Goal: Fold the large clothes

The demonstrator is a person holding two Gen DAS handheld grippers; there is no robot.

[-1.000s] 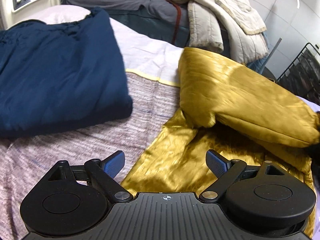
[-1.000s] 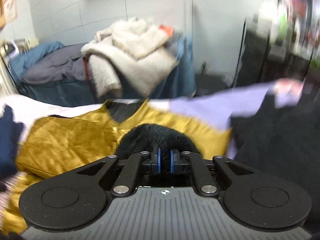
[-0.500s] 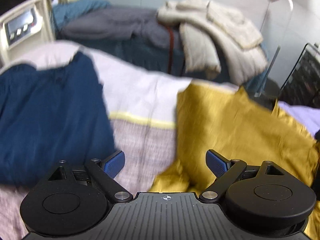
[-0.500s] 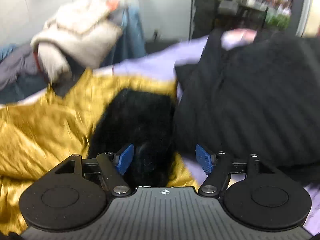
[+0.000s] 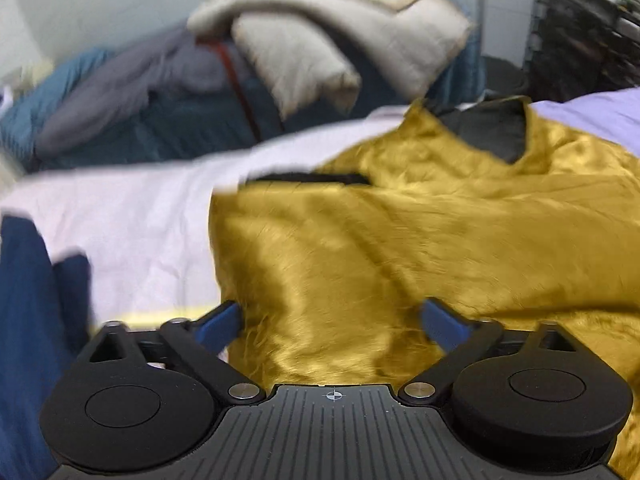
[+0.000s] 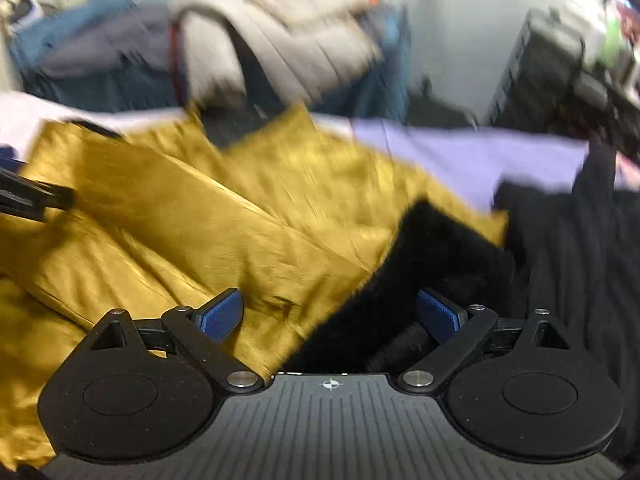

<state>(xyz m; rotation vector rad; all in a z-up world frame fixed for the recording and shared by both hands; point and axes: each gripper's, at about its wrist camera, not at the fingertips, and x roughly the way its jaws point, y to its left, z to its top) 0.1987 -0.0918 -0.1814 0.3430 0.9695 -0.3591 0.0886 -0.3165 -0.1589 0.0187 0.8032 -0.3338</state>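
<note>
Closest to me, the left gripper [image 5: 332, 320] hangs wide apart over the near fold of the yellow jacket [image 5: 400, 248], one blue pad by the jacket's left edge and the other over its middle, with shiny cloth showing between them but nothing pinched. The right gripper [image 6: 330, 312] is opening, its pads standing clear of the cloth; the black fur trim [image 6: 420, 264] and a strip of yellow lie in the gap, not squeezed. The jacket is spread on the bed [image 5: 140, 216], filling the middle, and seems to run longways from its near hem up to the open collar [image 5: 488, 136] at the far side. The left gripper sits over the jacket's left side and the right over its fur-trimmed right side, so I'd guess the next fold depends on each hand taking the edge directly ahead of it. A dark blue garment [image 5: 36, 320] lies just beside the jacket on the left, cut off by the frame, and a black garment [image 6: 580, 272] lies on the right. Past the bed a heap of pale and grey coats [image 5: 332, 28] is piled by the wall. Both views are smeared, so seams and sleeves are hard to pick out, and the near hem is hidden under the grippers' bodies
</note>
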